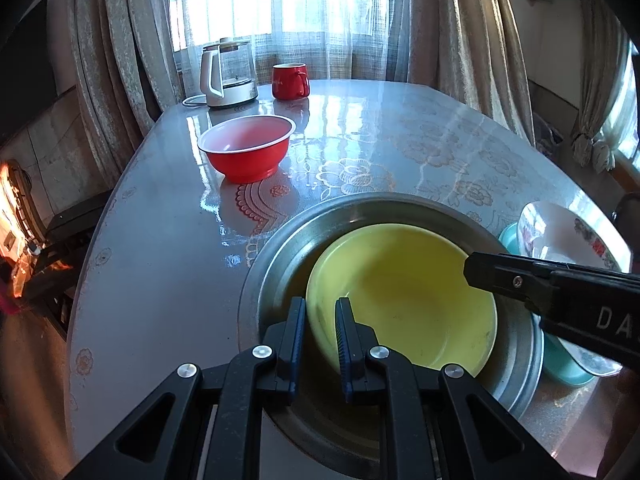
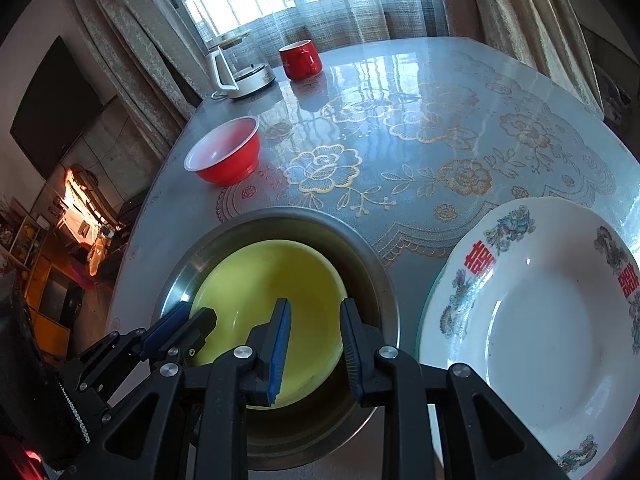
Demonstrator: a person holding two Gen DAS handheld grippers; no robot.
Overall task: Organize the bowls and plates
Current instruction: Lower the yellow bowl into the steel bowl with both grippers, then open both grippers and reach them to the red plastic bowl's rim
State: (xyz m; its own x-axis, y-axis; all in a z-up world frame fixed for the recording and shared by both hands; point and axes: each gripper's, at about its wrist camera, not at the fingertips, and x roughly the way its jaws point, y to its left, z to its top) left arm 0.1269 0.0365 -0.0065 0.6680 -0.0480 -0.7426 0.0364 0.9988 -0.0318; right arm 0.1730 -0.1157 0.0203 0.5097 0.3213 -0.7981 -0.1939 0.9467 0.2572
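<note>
A yellow bowl (image 1: 408,292) (image 2: 264,280) sits inside a steel bowl (image 1: 360,204) (image 2: 280,216) near the table's front edge. My left gripper (image 1: 320,308) (image 2: 188,320) is shut on the yellow bowl's left rim, one finger outside and one inside. My right gripper (image 2: 314,312) (image 1: 472,272) straddles its right rim and is shut on it, with its right finger in the gap to the steel wall. A red bowl (image 1: 248,148) (image 2: 226,152) stands alone further back on the left. To the right, a white flowered plate (image 2: 540,320) (image 1: 560,232) rests on a teal plate (image 1: 568,372).
A red mug (image 1: 290,80) (image 2: 300,58) and a glass kettle (image 1: 228,76) (image 2: 240,68) stand at the far edge by the curtained window. The glossy flowered tablecloth (image 2: 440,140) covers the table. The table's left edge drops off to the floor and furniture.
</note>
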